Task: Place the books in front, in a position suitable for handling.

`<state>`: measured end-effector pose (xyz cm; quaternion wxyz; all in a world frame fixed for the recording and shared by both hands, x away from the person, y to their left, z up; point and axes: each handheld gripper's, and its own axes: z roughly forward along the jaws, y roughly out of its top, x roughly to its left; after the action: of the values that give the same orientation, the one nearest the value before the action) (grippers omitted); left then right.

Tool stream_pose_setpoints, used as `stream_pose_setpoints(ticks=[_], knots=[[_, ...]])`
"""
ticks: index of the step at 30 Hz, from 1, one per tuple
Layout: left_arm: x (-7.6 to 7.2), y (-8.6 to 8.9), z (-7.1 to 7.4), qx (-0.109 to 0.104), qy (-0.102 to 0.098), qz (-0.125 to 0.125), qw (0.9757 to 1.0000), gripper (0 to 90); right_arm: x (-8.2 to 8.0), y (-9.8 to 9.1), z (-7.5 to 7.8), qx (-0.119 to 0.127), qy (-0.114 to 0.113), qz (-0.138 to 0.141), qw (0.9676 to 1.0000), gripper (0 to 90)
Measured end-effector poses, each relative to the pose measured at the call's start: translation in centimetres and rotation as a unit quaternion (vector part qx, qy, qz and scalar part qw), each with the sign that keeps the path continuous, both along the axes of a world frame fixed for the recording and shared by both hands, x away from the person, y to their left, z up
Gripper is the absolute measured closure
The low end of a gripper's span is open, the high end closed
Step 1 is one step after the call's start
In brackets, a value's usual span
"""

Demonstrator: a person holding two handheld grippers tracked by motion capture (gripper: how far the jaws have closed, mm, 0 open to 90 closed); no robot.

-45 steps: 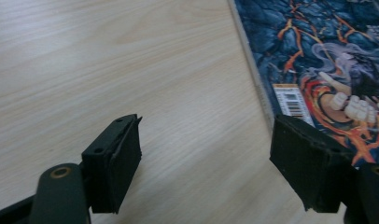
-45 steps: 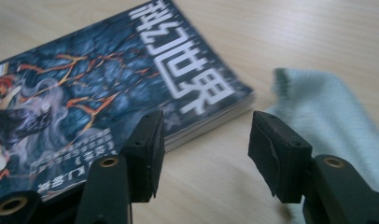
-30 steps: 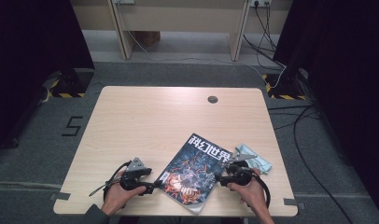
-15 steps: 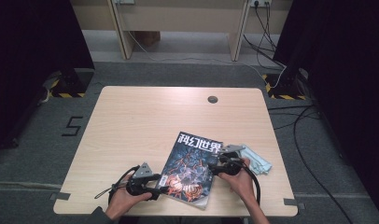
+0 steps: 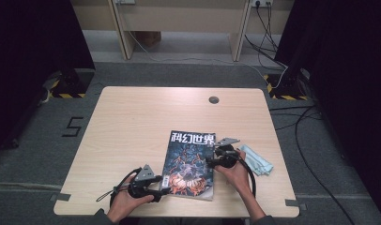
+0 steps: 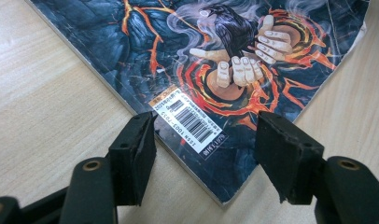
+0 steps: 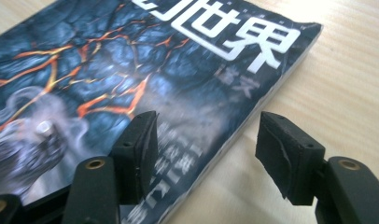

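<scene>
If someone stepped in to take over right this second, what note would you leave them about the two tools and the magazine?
Left tool: open, jaws have just been closing, straddling the magazine's near corner by the barcode; not gripping.
Right tool: open, jaws either side of the magazine's right edge; not gripping.
Magazine: closed, flat on the table, cover up. A blue cloth lies just right of it.
Done: both tools lined up at the magazine.
Left: probably close on it, then lift or open it.
</scene>
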<state>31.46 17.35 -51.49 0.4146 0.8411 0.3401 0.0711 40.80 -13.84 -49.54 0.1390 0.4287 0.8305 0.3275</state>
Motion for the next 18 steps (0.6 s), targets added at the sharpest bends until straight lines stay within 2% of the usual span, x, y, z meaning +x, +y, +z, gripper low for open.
stream_pose_setpoints(ticks=[1, 2, 7, 10, 11, 13, 15, 16, 18], knots=[[0.0, 0.0, 0.0, 0.001, 0.0, -0.001, 1.0, 38.4, 0.0, 0.0, 0.0, 0.0, 0.0, 0.0, 1.0, 39.6], [-0.2, 0.0, 0.1, 0.002, 0.0, -0.003, 1.0, 38.9, -0.9, -0.1, 0.1, 0.011, 0.01, 0.009, 0.9999, 39.9], [-0.6, -0.2, 0.2, 0.015, -0.005, -0.009, 0.9998, 37.4, -2.2, 0.4, 0.0, 0.008, 0.022, 0.029, 0.9993, 39.3], [-0.6, -0.3, 0.2, 0.02, -0.005, -0.009, 0.9997, 37.1, -2.1, 0.7, -0.2, 0.002, 0.024, 0.027, 0.9993, 38.0], [-0.6, -0.4, 0.2, 0.019, -0.005, -0.009, 0.9998, 37.8, -1.8, 0.6, -0.3, 0.012, 0.03, 0.017, 0.9993, 38.7], [-0.6, -0.7, 0.2, 0.02, -0.007, -0.012, 0.9997, 38.3, -1.6, 0.6, -0.4, 0.016, 0.025, 0.013, 0.9995, 38.6], [-0.6, -1.1, 0.2, 0.029, -0.013, -0.014, 0.9994, 38.7, -1.0, 0.7, -0.5, 0.017, 0.018, 0.01, 0.9997, 38.4], [-0.7, -1.3, 0.2, 0.04, -0.02, -0.014, 0.9989, 38.8, -0.5, 0.8, -0.6, 0.017, 0.017, 0.008, 0.9997, 38.1], [-0.7, -1.4, 0.2, 0.043, -0.023, -0.014, 0.9987, 38.8, -0.3, 0.9, -0.6, 0.019, 0.016, 0.005, 0.9997, 38.1]])
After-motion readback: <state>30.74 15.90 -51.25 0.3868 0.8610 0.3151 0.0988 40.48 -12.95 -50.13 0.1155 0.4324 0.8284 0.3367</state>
